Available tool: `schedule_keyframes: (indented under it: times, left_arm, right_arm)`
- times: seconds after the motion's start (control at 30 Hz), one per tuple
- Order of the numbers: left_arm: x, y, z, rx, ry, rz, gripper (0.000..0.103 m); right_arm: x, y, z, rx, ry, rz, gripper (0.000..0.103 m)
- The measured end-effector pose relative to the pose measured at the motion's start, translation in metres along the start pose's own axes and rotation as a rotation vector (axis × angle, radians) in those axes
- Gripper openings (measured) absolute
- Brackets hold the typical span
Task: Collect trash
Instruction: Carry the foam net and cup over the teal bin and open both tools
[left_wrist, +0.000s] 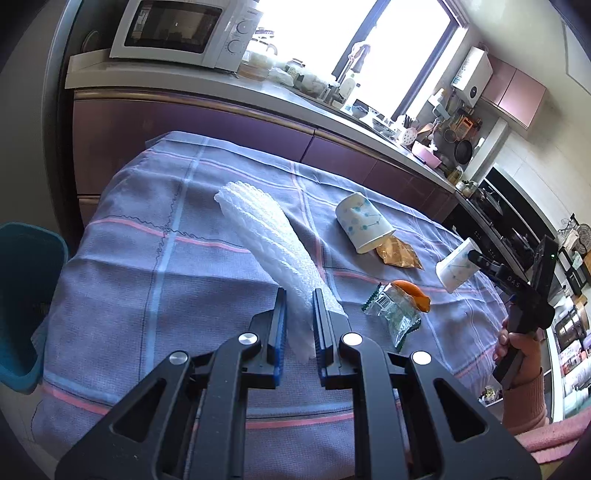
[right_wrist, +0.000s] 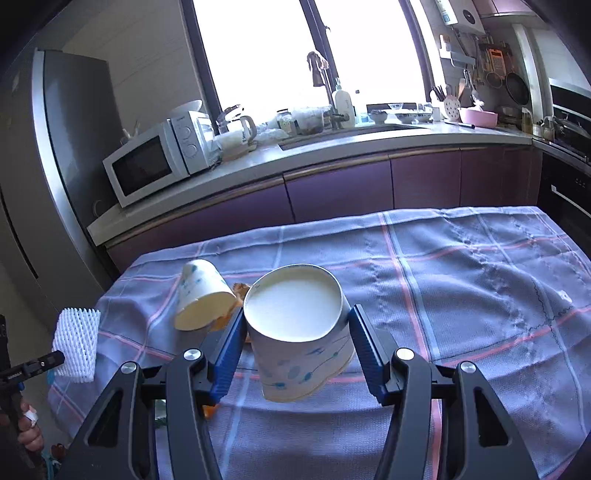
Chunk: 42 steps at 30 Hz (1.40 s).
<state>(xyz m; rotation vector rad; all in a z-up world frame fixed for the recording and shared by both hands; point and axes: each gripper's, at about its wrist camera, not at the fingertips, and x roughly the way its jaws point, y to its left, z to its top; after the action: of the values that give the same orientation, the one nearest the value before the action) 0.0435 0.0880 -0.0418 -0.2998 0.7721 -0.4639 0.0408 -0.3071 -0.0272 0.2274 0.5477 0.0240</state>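
Cup (right_wrist: 299, 332) in right gripper (right_wrist: 295, 343) — empty inside.

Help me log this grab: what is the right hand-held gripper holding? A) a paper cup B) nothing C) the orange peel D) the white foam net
A: the right hand-held gripper has its blue pads pressed on both sides of a paper cup, lifted off the cloth; the foam net sits in the left hand-held gripper.

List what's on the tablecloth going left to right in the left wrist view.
White foam net in the left gripper → lying paper cup → green wrapper → second paper cup in the right gripper.
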Motion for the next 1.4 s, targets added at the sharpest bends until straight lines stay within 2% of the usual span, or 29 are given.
schedule_keyframes:
  times: [0.1, 0.23, 0.37, 0.57, 0.73, 0.87, 1.07, 1.4]
  left_arm:
    - [-0.017, 0.011, 0.001, -0.014, -0.03, 0.022, 0.014]
    - [-0.044, 0.032, 0.002, -0.046, -0.082, 0.065, 0.014]
    - [-0.075, 0.059, 0.0, -0.098, -0.138, 0.135, 0.014]
    - [-0.117, 0.111, -0.008, -0.197, -0.204, 0.263, 0.014]
    - [-0.138, 0.149, -0.017, -0.265, -0.223, 0.346, 0.014]
    - [-0.144, 0.177, -0.024, -0.313, -0.218, 0.396, 0.014]
    - [-0.142, 0.205, -0.033, -0.357, -0.199, 0.445, 0.014]
    - [-0.123, 0.235, -0.034, -0.403, -0.148, 0.498, 0.014]
  right_arm:
    - [-0.014, 0.023, 0.011, -0.029, -0.036, 0.104, 0.055]
    - [-0.013, 0.071, 0.021, -0.091, -0.042, 0.289, 0.055]
    - [0.008, 0.132, 0.022, -0.157, 0.012, 0.496, 0.055]
    - [0.047, 0.221, 0.014, -0.27, 0.114, 0.697, 0.055]
    - [0.073, 0.286, 0.004, -0.323, 0.204, 0.828, 0.055]
    - [0.085, 0.332, -0.006, -0.371, 0.235, 0.878, 0.055]
    - [0.1, 0.378, -0.021, -0.419, 0.296, 0.917, 0.055]
    - [0.133, 0.437, -0.045, -0.451, 0.398, 0.893, 0.055]
